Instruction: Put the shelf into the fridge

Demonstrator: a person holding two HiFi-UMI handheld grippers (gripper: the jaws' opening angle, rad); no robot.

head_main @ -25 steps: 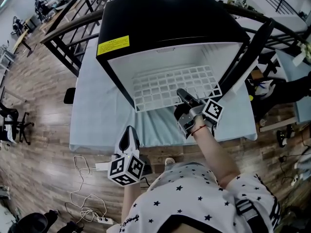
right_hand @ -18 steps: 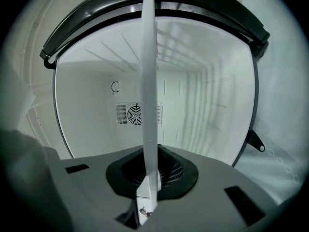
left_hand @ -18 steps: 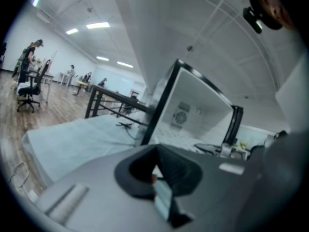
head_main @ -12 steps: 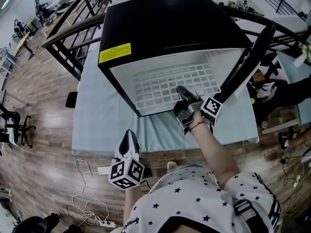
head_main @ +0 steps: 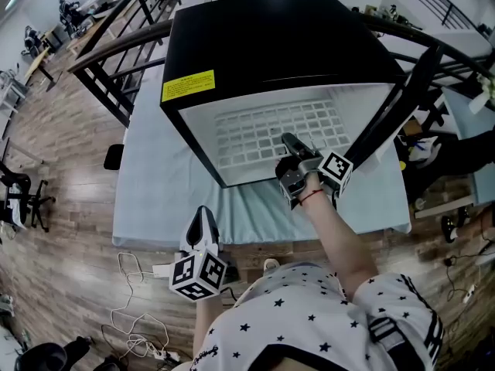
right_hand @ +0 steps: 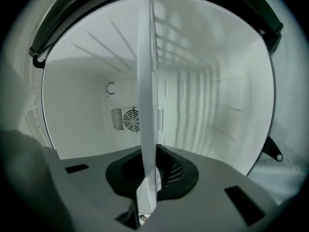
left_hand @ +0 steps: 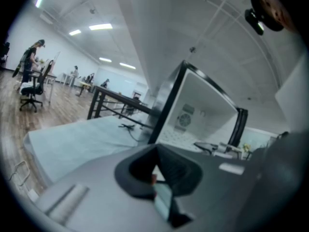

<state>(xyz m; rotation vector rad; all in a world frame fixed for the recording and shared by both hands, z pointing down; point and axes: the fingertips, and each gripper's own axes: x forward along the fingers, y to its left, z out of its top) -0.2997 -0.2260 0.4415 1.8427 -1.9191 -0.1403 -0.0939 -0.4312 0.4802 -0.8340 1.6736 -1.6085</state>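
The black fridge [head_main: 271, 45] stands on the table with its door [head_main: 402, 91] swung open to the right. The white wire shelf [head_main: 263, 134] lies flat inside the white interior. My right gripper [head_main: 298, 149] is shut on the shelf's front edge at the fridge's opening. In the right gripper view the shelf [right_hand: 147, 91] shows edge-on between the jaws [right_hand: 147, 197], with the fridge's back wall and fan grille [right_hand: 131, 119] beyond. My left gripper [head_main: 203, 221] hangs shut and holds nothing, below the table's front edge. In its own view, the left gripper [left_hand: 159, 187] faces the fridge [left_hand: 203, 110].
A pale blue cloth covers the table [head_main: 170, 199]. Black metal railings [head_main: 108, 60] run behind and left of the fridge. A white cable and power strip [head_main: 135, 315] lie on the wooden floor. Office chairs [head_main: 19, 195] stand at the far left.
My right gripper has pushed the shelf deeper into the fridge, so its front edge now sits inside the opening. The left gripper has stayed in place.
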